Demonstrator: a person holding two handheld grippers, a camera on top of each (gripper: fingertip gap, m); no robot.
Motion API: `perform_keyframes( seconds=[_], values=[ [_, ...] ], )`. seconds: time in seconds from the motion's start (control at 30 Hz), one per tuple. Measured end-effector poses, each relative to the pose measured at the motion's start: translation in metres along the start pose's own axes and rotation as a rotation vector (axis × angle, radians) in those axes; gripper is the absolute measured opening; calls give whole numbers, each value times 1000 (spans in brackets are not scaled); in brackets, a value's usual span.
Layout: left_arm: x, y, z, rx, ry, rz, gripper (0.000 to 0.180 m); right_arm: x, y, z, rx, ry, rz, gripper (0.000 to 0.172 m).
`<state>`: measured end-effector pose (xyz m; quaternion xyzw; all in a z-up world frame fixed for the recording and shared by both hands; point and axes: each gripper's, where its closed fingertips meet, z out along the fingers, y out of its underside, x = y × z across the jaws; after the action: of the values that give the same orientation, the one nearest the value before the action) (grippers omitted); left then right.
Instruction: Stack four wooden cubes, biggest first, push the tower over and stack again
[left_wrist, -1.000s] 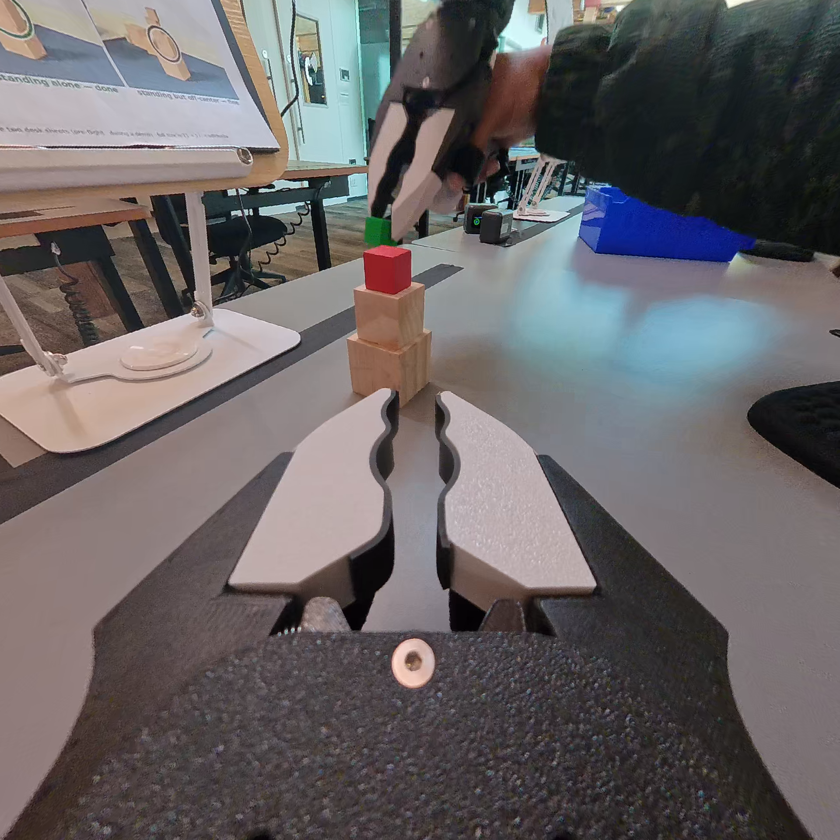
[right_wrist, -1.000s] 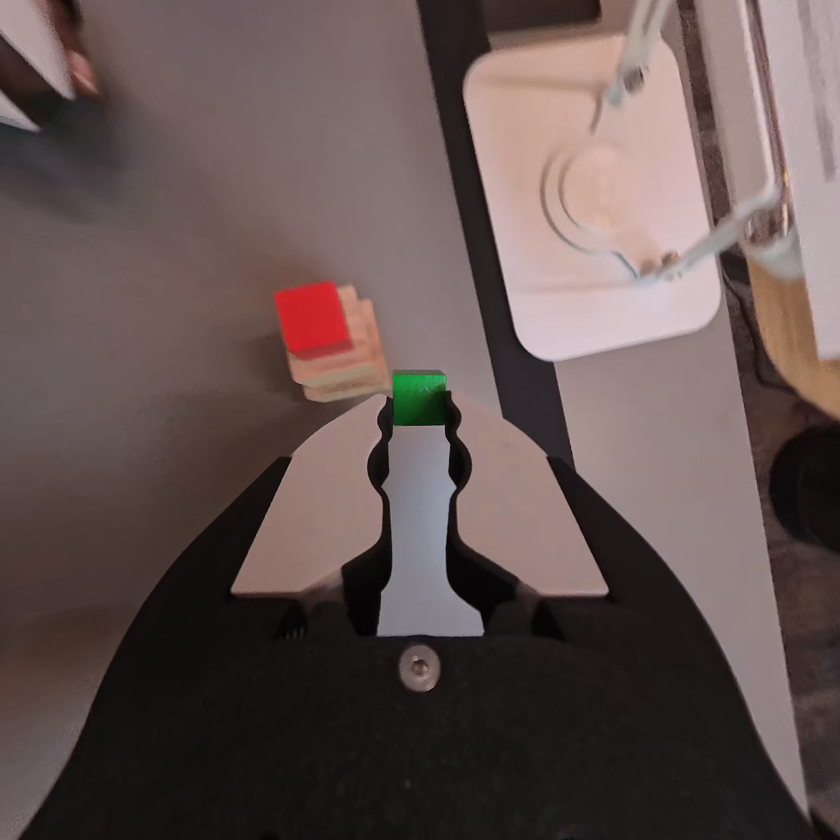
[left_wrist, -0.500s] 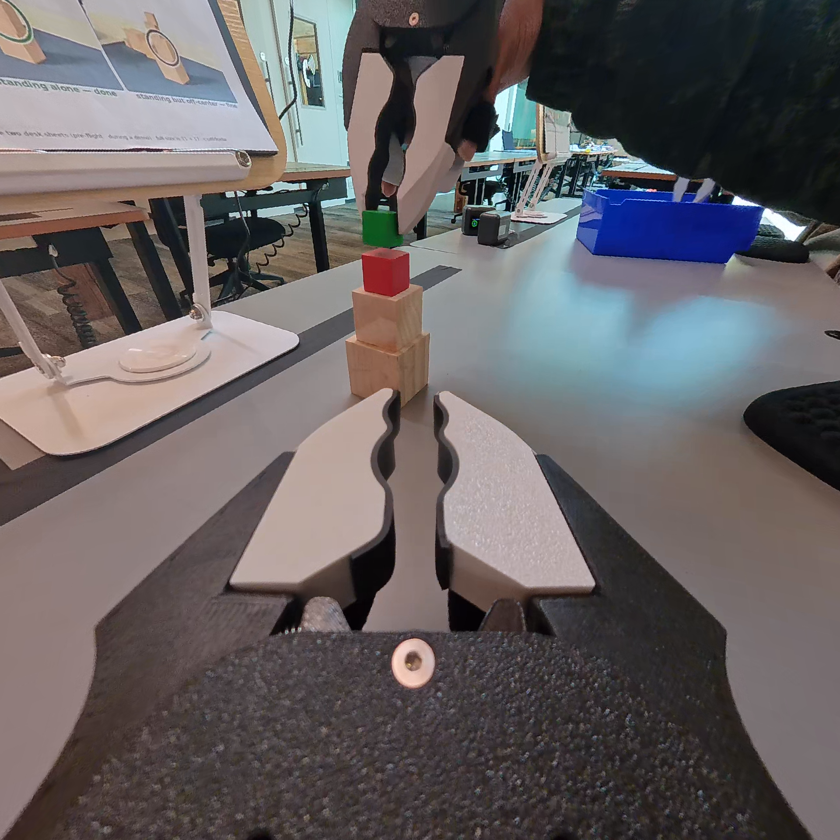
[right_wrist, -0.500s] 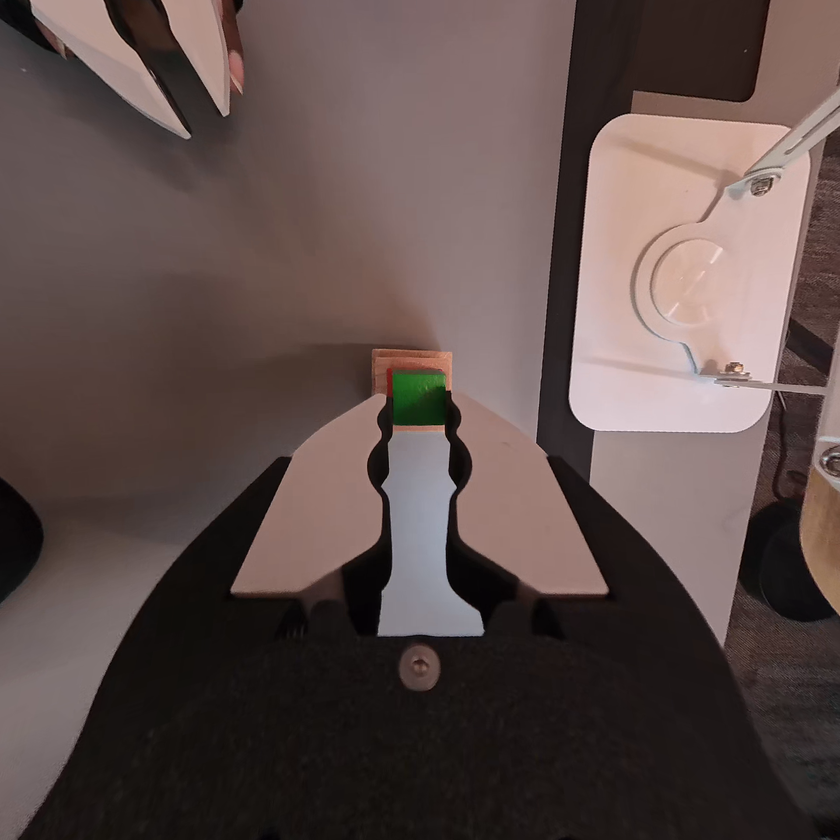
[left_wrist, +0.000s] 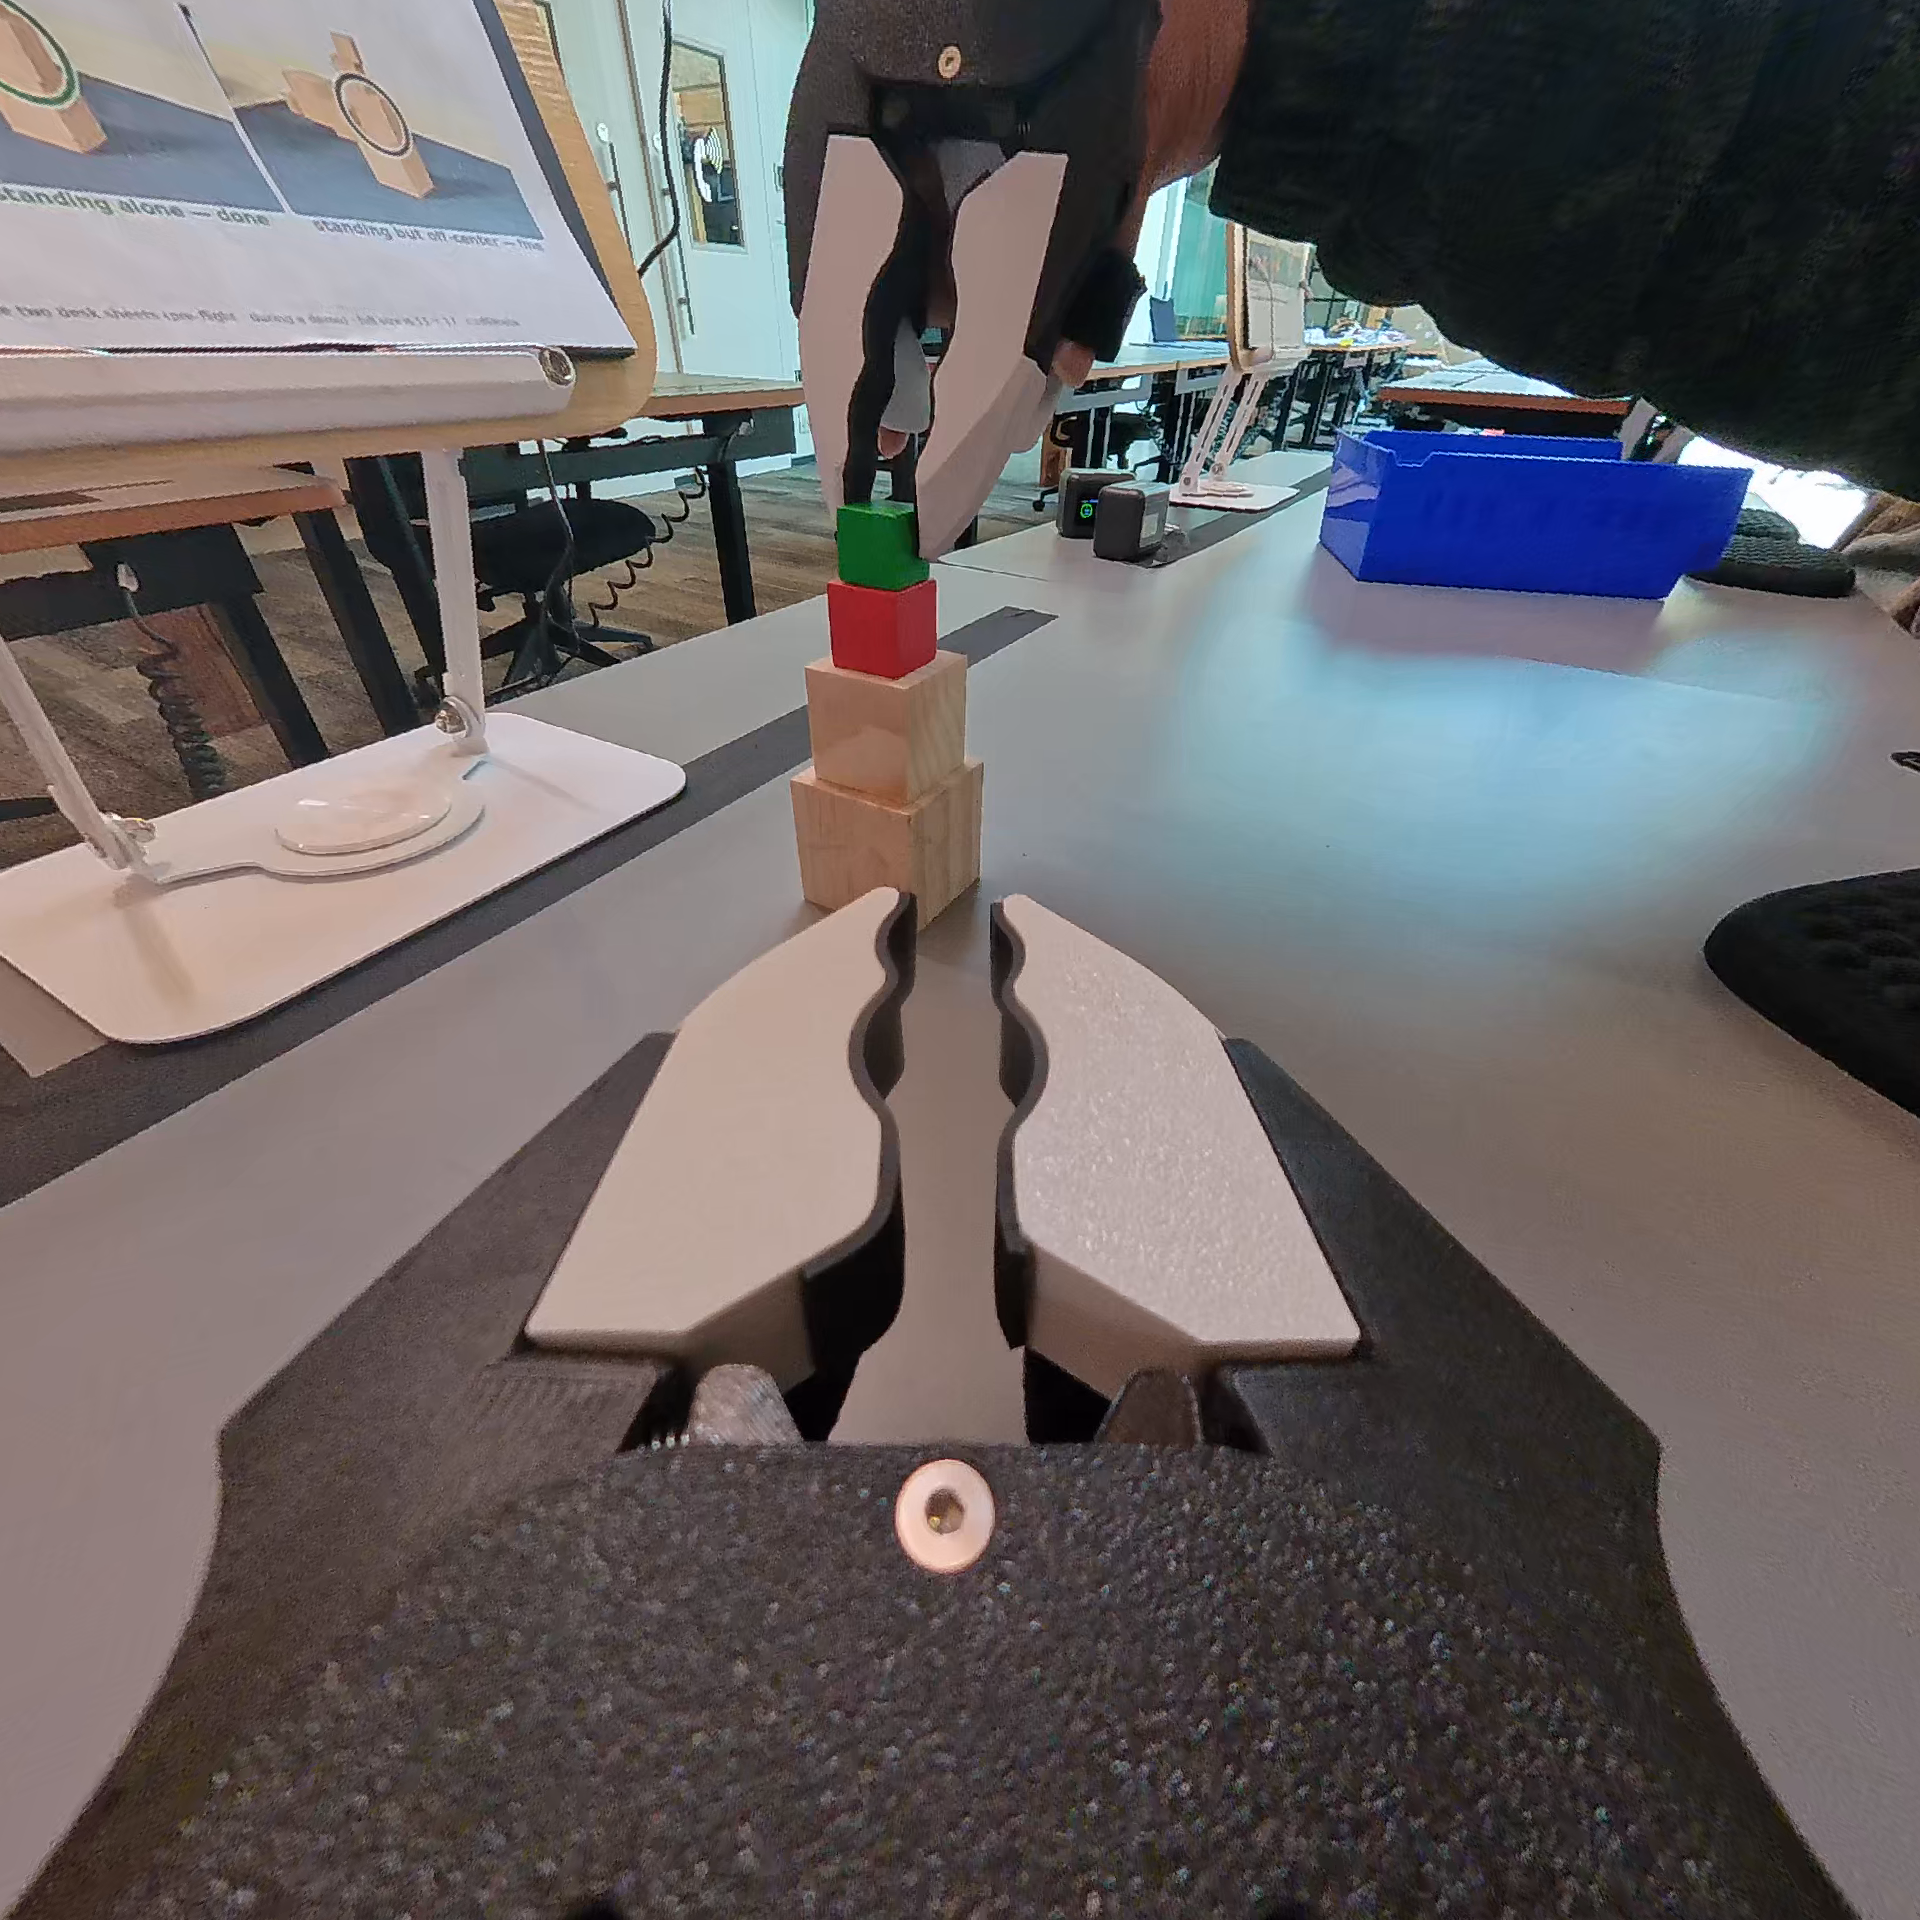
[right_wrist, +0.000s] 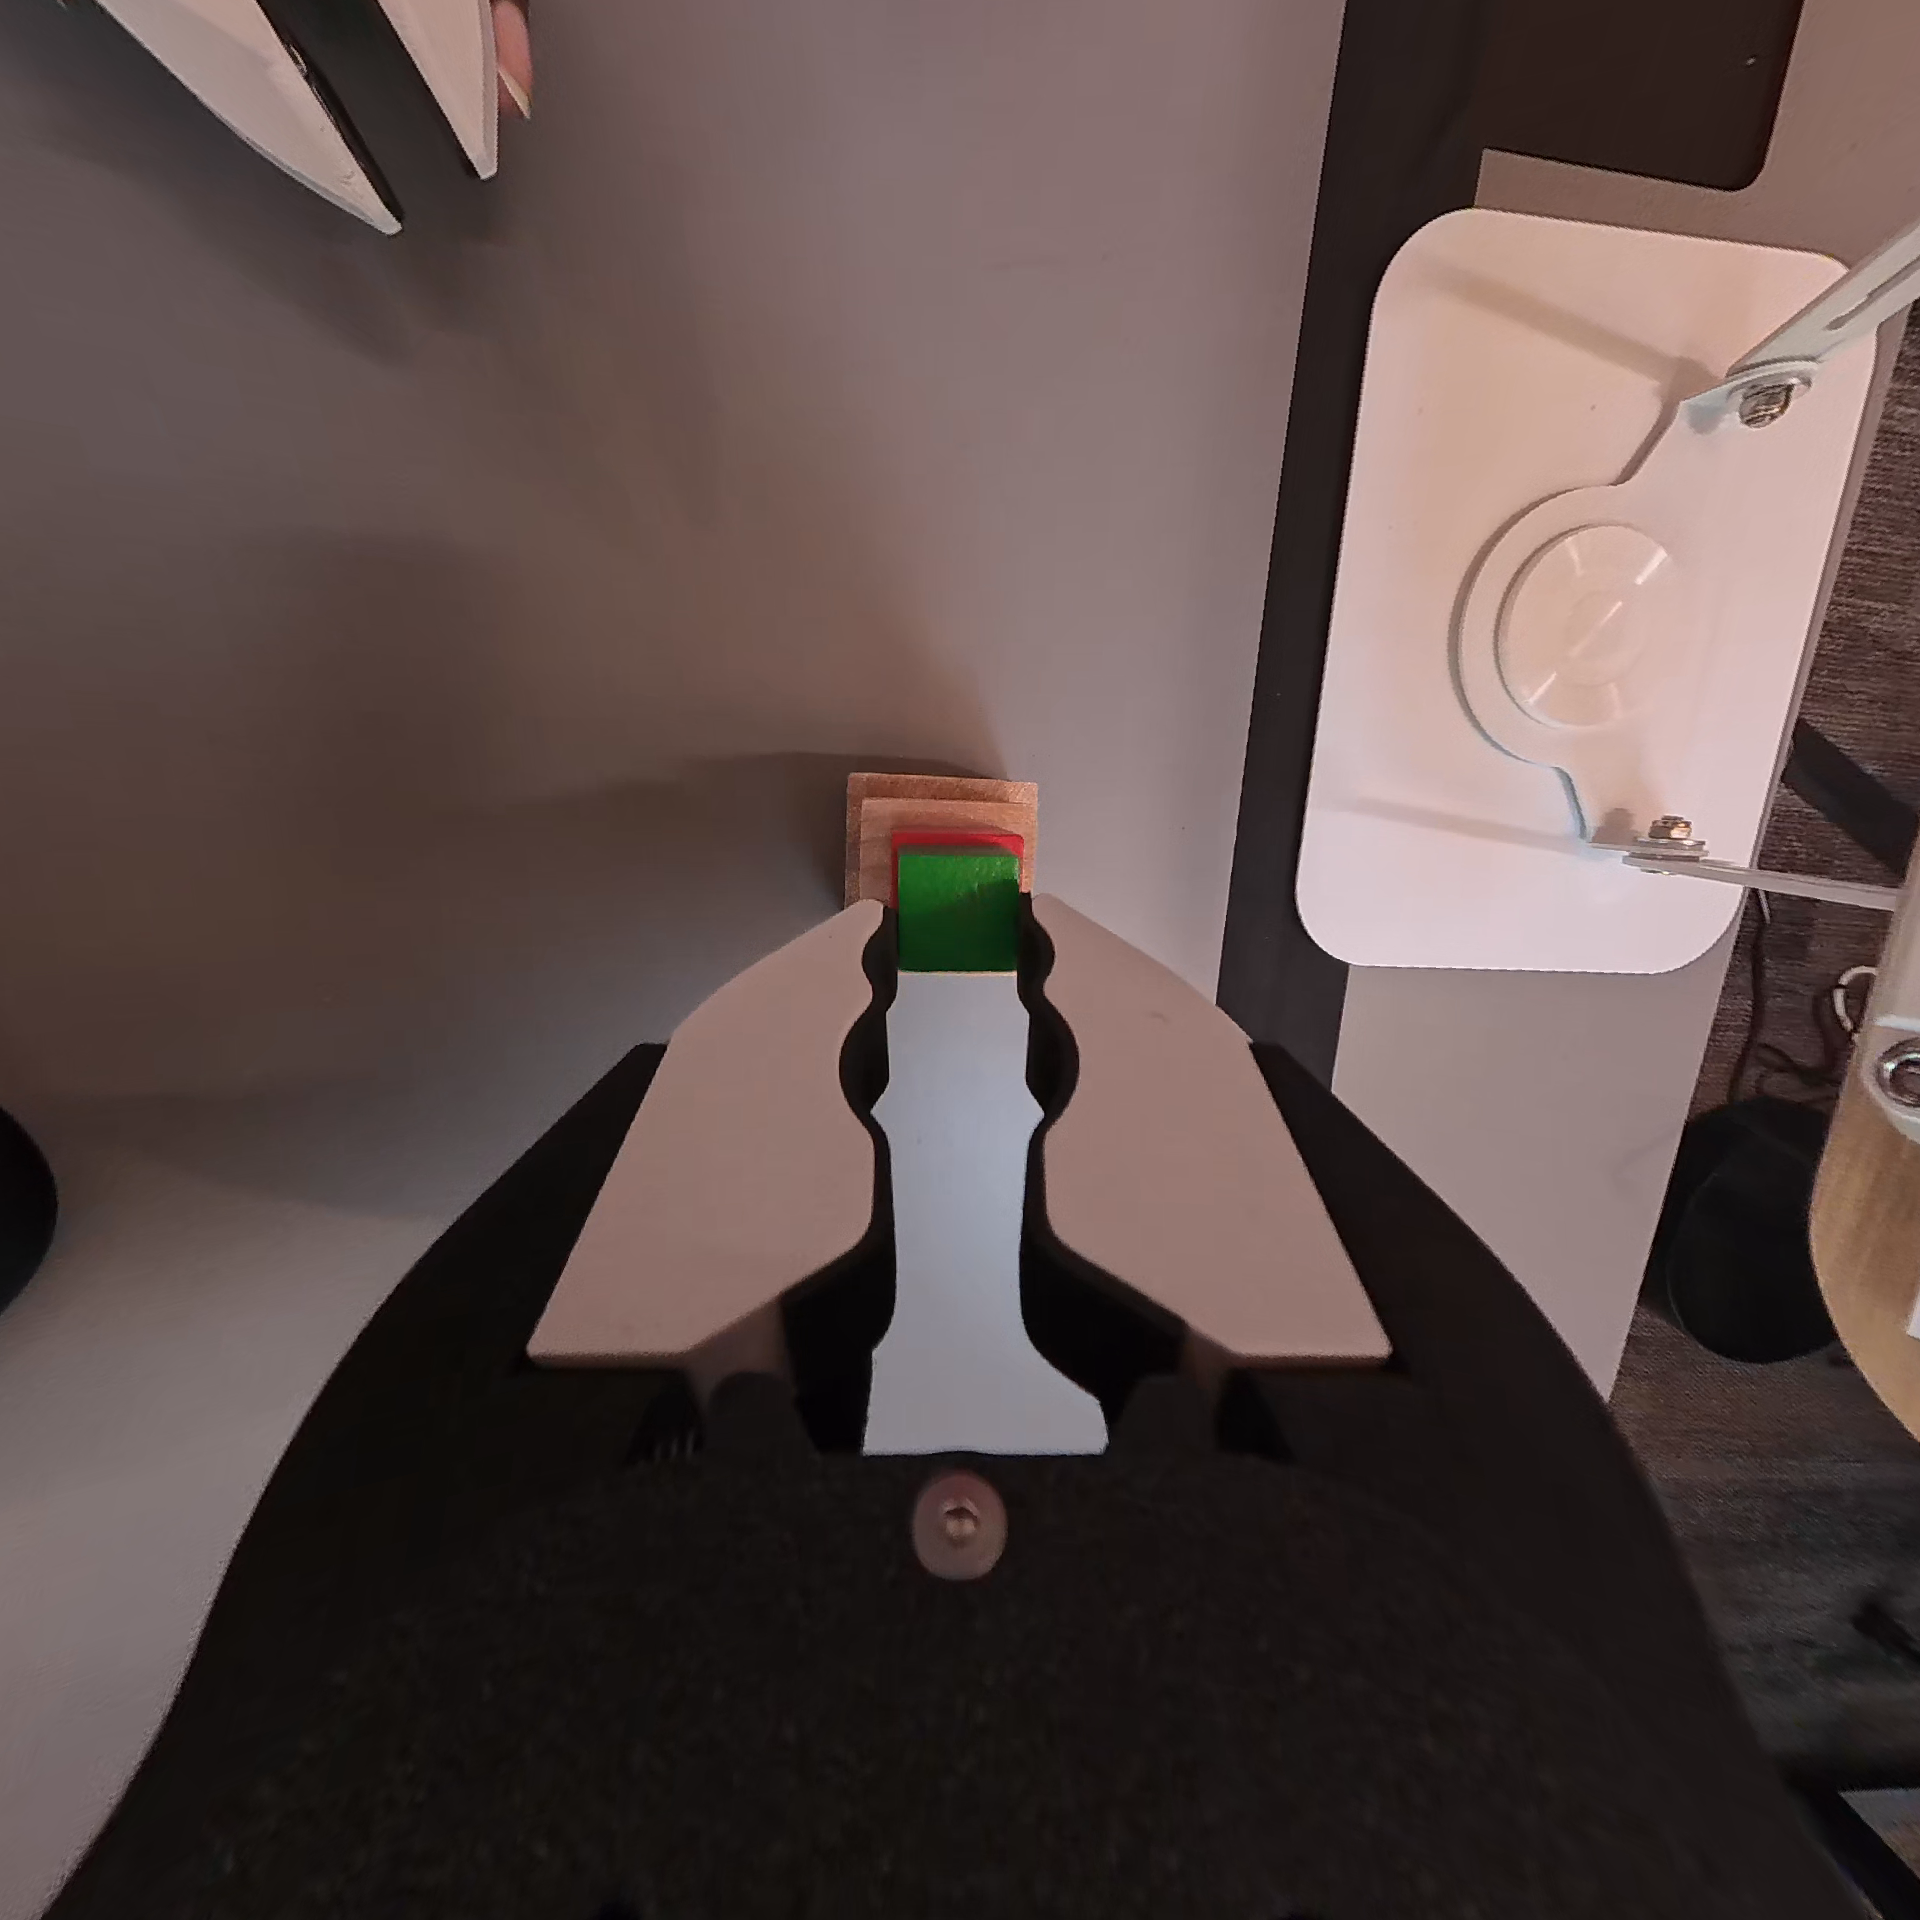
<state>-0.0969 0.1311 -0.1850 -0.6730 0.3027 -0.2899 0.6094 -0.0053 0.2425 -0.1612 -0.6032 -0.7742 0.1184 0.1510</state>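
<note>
right gripper (right_wrist: 956, 914) pinches the green cube (right_wrist: 956, 909) on the red cube (left_wrist: 883, 629); left gripper (left_wrist: 951, 914) rests open, holding nothing.

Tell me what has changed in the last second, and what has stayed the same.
The right gripper, shut on the green cube, swung in from beside the tower and came down; the cube now sits on the red cube, still gripped. Nothing was let go. The left gripper stayed low on the table, jaws slightly apart and empty, just before the two wooden blocks.
</note>
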Motion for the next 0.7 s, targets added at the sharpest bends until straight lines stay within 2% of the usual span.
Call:
perform_keyframes(
  seconds=[0.7],
  values=[
    [0, 0, 0, -2, 2, 3, 13, 3, -2, -2, -9, 20, -21, 25]
  ],
)
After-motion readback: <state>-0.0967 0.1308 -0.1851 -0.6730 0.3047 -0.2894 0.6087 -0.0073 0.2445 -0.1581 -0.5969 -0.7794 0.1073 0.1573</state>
